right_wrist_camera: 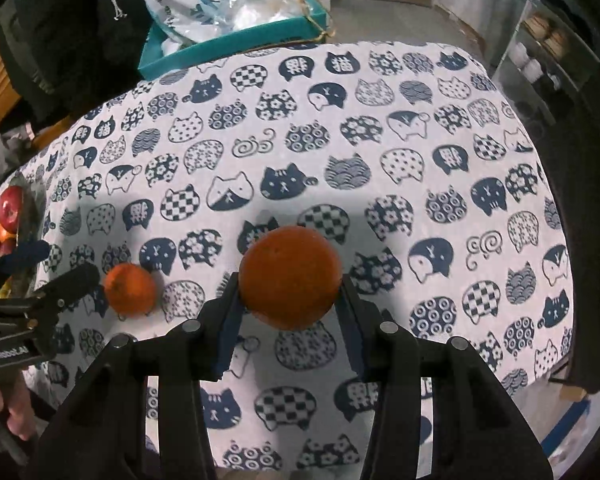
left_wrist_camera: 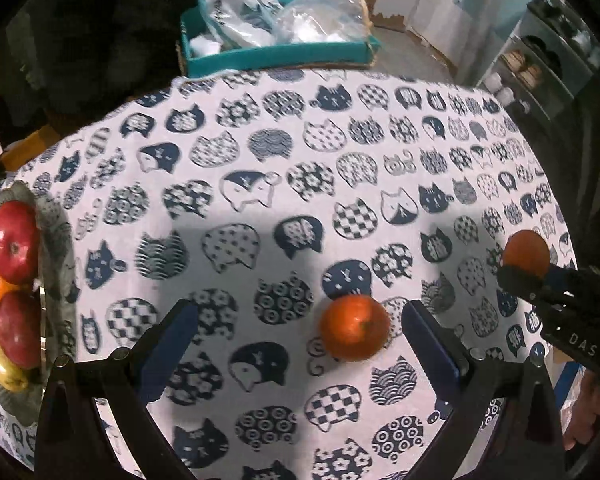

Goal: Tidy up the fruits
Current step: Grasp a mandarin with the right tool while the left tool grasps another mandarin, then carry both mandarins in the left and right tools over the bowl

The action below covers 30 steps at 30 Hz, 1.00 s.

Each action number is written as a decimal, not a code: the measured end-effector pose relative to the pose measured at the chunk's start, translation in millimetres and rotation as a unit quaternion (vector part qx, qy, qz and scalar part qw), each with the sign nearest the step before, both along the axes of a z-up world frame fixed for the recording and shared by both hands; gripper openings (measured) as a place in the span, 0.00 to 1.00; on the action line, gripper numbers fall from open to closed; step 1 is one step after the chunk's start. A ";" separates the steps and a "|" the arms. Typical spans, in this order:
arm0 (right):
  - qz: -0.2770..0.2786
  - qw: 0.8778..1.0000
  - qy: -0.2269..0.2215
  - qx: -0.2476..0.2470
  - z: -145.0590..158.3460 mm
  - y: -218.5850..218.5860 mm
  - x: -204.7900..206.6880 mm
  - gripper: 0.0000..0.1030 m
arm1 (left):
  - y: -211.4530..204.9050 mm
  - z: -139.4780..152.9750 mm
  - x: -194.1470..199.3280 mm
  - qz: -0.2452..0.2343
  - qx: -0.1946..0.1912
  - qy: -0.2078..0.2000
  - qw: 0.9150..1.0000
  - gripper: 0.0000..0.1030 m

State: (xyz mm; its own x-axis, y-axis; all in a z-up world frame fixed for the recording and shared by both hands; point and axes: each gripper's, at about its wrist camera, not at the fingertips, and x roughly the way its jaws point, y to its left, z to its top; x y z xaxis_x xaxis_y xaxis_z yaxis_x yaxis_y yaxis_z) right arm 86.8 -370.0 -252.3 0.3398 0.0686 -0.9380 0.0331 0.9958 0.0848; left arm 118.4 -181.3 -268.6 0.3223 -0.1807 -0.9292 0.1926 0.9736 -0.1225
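Orange and round, the held orange [right_wrist_camera: 291, 278] sits pinched between the blue pads of the right gripper [right_wrist_camera: 290, 304], lifted clear of the cat-print tablecloth [right_wrist_camera: 380, 140]. A second orange [left_wrist_camera: 355, 327] lies on the cloth between the spread fingers of the left gripper [left_wrist_camera: 300, 340], nearer its right finger, untouched. Far to that gripper's left, a fruit plate [left_wrist_camera: 58, 240] holds apples and oranges.

A white tablecloth [right_wrist_camera: 380, 92] printed with navy cat heads covered the table. Beyond its far edge sat a teal tray [left_wrist_camera: 276, 58] holding crumpled clear plastic bags [left_wrist_camera: 316, 20] (one bore printed characters). To the right stood a pale shelf unit [left_wrist_camera: 540, 60] stocked with small jars, near a wall with peeling paint.
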 end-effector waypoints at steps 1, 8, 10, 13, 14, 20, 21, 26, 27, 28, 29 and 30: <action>-0.002 1.000 0.000 -0.003 -0.7 -1.4 -1.6 0.43 | -2.1 -2.4 -1.0 -0.001 0.002 0.002 1.000 1.00; -0.007 1.000 0.004 0.000 -5.2 -7.8 -6.5 0.43 | -17.1 -16.4 -7.3 -0.017 0.020 0.009 1.000 0.99; -0.006 1.000 0.005 0.001 -6.6 -7.7 -6.8 0.43 | -20.4 -18.8 -7.0 -0.019 0.020 0.010 1.000 0.99; -0.003 1.000 0.007 0.003 -8.6 -6.3 -6.1 0.43 | -23.5 -23.9 -5.6 -0.022 0.019 0.015 0.999 0.90; -0.002 1.000 0.007 0.003 -9.2 -5.3 -6.0 0.43 | -24.3 -25.9 -5.2 -0.023 0.019 0.019 0.999 0.83; 0.001 1.000 0.009 0.005 -12.8 -2.6 -4.1 0.43 | -26.7 -32.4 -6.8 -0.032 0.010 0.029 0.999 0.57; 0.001 1.000 0.009 0.005 -13.3 -2.1 -4.0 0.43 | -27.0 -32.1 -7.0 -0.034 0.001 0.030 0.999 0.53; 0.007 1.000 0.003 -0.002 -11.8 2.2 -3.3 0.43 | -31.1 -23.8 -11.3 -0.041 0.004 0.009 0.999 0.43; 0.009 1.000 0.001 -0.004 -10.5 2.6 -3.2 0.43 | -28.9 -21.7 -11.3 -0.039 0.002 0.006 0.999 0.43; 0.010 1.000 -0.003 -0.005 -8.6 3.4 -3.6 0.43 | -27.4 -19.5 -11.2 -0.036 0.000 0.005 0.999 0.43; 0.010 1.000 -0.007 -0.005 -6.0 4.1 -3.6 0.43 | -25.3 -16.7 -10.9 -0.033 -0.003 0.003 0.999 0.43; 0.010 1.000 -0.011 -0.004 -3.4 4.7 -3.7 0.43 | -23.3 -12.7 -11.5 -0.032 -0.005 -0.001 0.999 0.43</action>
